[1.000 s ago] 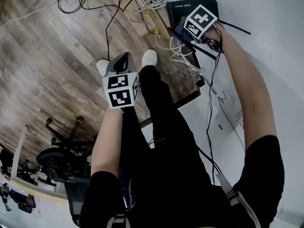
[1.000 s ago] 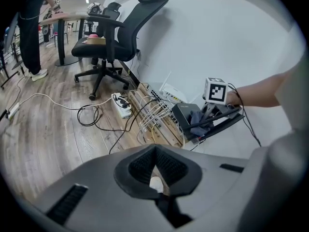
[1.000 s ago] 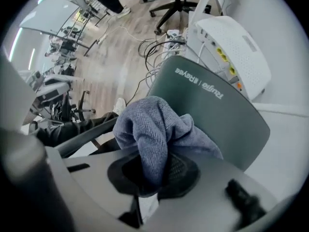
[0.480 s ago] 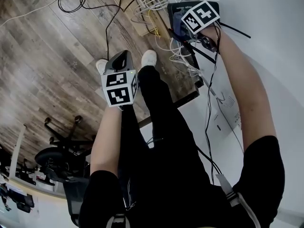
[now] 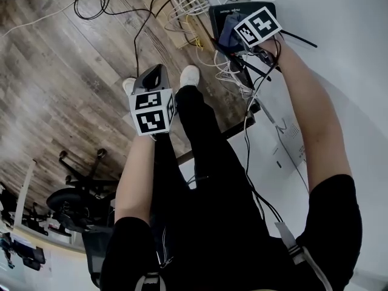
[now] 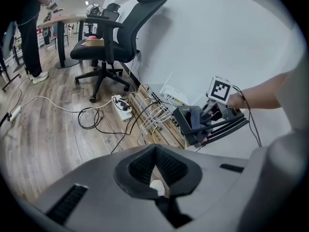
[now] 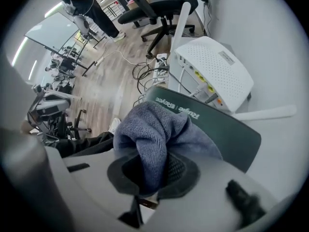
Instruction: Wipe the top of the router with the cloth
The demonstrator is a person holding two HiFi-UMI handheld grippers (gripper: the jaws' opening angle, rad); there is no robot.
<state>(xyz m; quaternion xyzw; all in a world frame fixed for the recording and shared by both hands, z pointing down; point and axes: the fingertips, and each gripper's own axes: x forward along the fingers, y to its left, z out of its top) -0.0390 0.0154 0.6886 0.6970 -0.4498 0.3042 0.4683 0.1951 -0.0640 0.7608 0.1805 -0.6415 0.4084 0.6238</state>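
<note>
A black router [image 5: 242,11] lies flat by the white wall, with thin black antennas [image 5: 297,36] sticking out toward the right. In the right gripper view its dark top [image 7: 217,129] shows pale lettering. My right gripper [image 5: 235,34] is shut on a grey-blue cloth [image 7: 154,129], and the bunched cloth [image 5: 228,31] rests on the router's top. My left gripper [image 5: 156,76] hangs over the person's legs, well away from the router. Its jaws [image 6: 155,167] are shut with nothing between them. From there the router [image 6: 189,122] shows at mid right.
A white router [image 7: 217,71] with an upright antenna stands just behind the black one. Tangled white and black cables [image 5: 188,11], a wooden box [image 6: 154,115] and a power strip [image 6: 120,108] lie on the wood floor. Office chairs [image 6: 111,37] and a person [image 6: 29,33] are farther off.
My right gripper has slid the cloth a short way across the router's top. The left gripper has stayed almost still.
</note>
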